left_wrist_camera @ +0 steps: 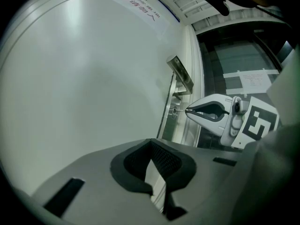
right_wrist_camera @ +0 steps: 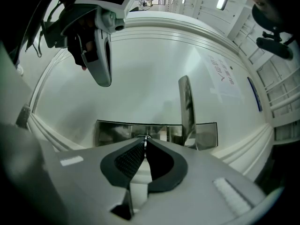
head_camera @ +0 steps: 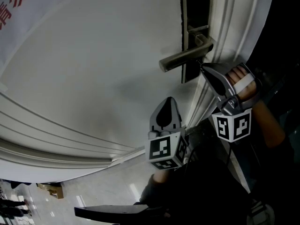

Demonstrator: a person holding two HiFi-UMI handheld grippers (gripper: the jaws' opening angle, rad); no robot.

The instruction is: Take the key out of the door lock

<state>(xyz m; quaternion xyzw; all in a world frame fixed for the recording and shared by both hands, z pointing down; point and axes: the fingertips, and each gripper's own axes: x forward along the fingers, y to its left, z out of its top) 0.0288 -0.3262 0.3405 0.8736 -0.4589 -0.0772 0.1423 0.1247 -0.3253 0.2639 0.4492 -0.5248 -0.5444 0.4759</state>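
Observation:
A white door (head_camera: 93, 69) carries a dark metal lock plate (head_camera: 194, 8) with a lever handle (head_camera: 185, 57). My right gripper (head_camera: 202, 68) points at the plate just under the handle. In the left gripper view the thin key (left_wrist_camera: 178, 110) runs from the lock into the right gripper (left_wrist_camera: 187, 110). In the right gripper view the jaws (right_wrist_camera: 144, 142) are shut on the key's thin metal edge (right_wrist_camera: 145, 137), right before the plate (right_wrist_camera: 112, 130). My left gripper (head_camera: 168, 100) hovers lower left of the lock, facing the bare door, shut (left_wrist_camera: 151, 141) with nothing in it.
The door's moulded frame (head_camera: 225, 22) runs along the right of the lock. A paper notice (left_wrist_camera: 140, 6) hangs on the door, and red print (head_camera: 14, 3) shows at the upper left. A glass panel with a sheet (left_wrist_camera: 253, 81) lies beyond the frame. A cardboard box (head_camera: 51, 189) sits on the floor.

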